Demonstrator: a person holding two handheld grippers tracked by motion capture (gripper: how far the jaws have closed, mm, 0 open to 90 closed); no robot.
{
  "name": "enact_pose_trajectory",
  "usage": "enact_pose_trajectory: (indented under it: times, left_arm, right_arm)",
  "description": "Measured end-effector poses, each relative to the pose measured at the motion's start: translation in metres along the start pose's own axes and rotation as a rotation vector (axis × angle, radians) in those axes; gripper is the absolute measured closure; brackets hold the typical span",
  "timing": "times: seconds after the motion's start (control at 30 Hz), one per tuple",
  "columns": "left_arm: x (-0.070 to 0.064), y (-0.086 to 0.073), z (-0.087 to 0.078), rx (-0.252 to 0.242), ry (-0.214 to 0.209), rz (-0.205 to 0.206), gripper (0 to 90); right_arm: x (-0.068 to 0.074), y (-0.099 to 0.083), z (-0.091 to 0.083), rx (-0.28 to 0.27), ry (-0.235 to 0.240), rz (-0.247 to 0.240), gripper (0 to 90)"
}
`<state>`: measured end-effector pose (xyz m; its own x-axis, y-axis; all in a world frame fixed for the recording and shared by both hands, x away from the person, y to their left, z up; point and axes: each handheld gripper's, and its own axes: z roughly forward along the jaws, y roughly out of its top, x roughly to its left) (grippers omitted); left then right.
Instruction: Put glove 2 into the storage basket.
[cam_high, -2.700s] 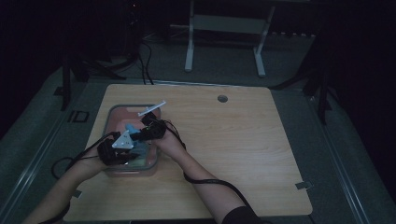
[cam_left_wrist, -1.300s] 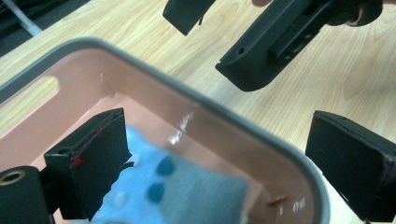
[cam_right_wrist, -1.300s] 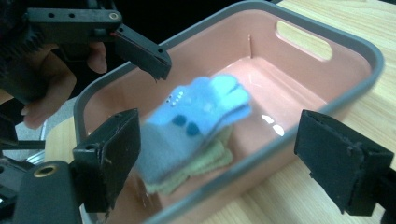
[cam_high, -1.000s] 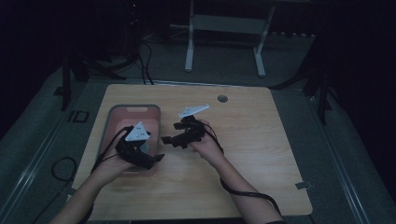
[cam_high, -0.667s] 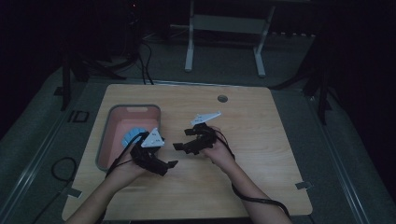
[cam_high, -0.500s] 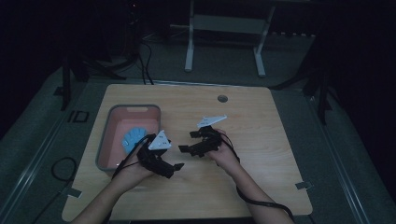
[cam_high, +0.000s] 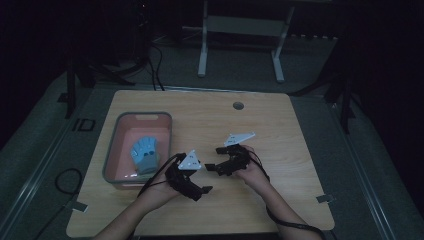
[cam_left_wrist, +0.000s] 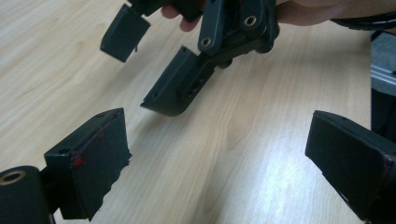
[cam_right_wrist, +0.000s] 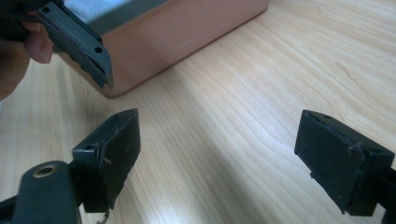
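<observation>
1. Lying flat in the pink bin (cam_high: 118, 150): a blue glove (cam_high: 145, 154), fingers fanned toward the far end, cuff toward the near end, so running roughly along the bin's length.
2. Sitting off to the left of both sets of fingers, with the bin's right wall between.
3. Hovering just right of the bin over bare table (cam_high: 280, 135): the left gripper (cam_high: 196, 190), jaws spread wide with nothing between them, pointing away from the glove toward the right gripper.
4. Hovering a little farther right: the right gripper (cam_high: 214, 159), jaws likewise wide apart and empty, aiming back toward the bin; the bin's wall (cam_right_wrist: 187, 32) showing beyond its fingers in the right gripper view.
5. Facing each other tip to tip, near but apart, above the wood.
6. Judging the left gripper nearer the glove; reaching it probably meaning swinging left over the bin wall and closing across the glove's short width rather than its length.
</observation>
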<state>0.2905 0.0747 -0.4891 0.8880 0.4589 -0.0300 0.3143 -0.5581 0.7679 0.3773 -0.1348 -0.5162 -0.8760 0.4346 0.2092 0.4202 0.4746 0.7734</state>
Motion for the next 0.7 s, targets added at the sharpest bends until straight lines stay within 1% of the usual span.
enact_pose_trajectory:
  times: [0.03, 0.1, 0.17, 0.2, 0.27, 0.33, 0.37, 0.5, 0.63, 0.7]
  left_arm:
    - [-0.002, -0.001, 0.005, -0.002, -0.005, 0.004, 6.3]
    - [-0.004, -0.001, 0.008, -0.01, 0.001, 0.017, 6.5]
    - [-0.005, -0.002, 0.011, -0.023, -0.01, 0.009, 6.6]
    - [-0.005, -0.002, 0.011, -0.023, -0.01, 0.009, 6.6]
    - [-0.006, -0.002, 0.014, -0.029, -0.013, 0.014, 6.6]
    - [-0.008, -0.003, 0.017, -0.036, -0.027, 0.012, 6.6]
    - [-0.008, -0.004, 0.018, -0.034, -0.031, 0.01, 6.6]
    - [-0.012, -0.007, 0.025, -0.024, -0.048, 0.025, 6.6]
    - [-0.015, -0.011, 0.032, -0.022, -0.065, 0.03, 6.6]
    - [-0.016, -0.013, 0.035, -0.019, -0.073, 0.026, 6.6]
  right_arm:
    - [0.0, -0.002, -0.001, -0.001, 0.003, -0.003, 14.3]
    - [0.0, -0.007, -0.001, -0.002, 0.003, -0.003, 14.3]
    - [0.0, -0.011, -0.002, 0.002, 0.001, -0.006, 14.3]
    - [0.0, -0.011, -0.002, 0.002, 0.001, -0.006, 14.3]
    - [-0.001, -0.018, -0.003, 0.003, -0.002, -0.007, 14.2]
    - [-0.002, -0.021, -0.003, 0.005, -0.007, -0.012, 14.2]
    - [-0.003, -0.023, -0.003, 0.006, -0.009, -0.013, 14.2]
    - [-0.005, -0.03, -0.004, 0.014, -0.014, -0.016, 14.2]
    - [-0.006, -0.038, -0.005, 0.026, -0.024, -0.017, 14.2]
    - [-0.006, -0.041, -0.006, 0.032, -0.026, -0.016, 14.2]
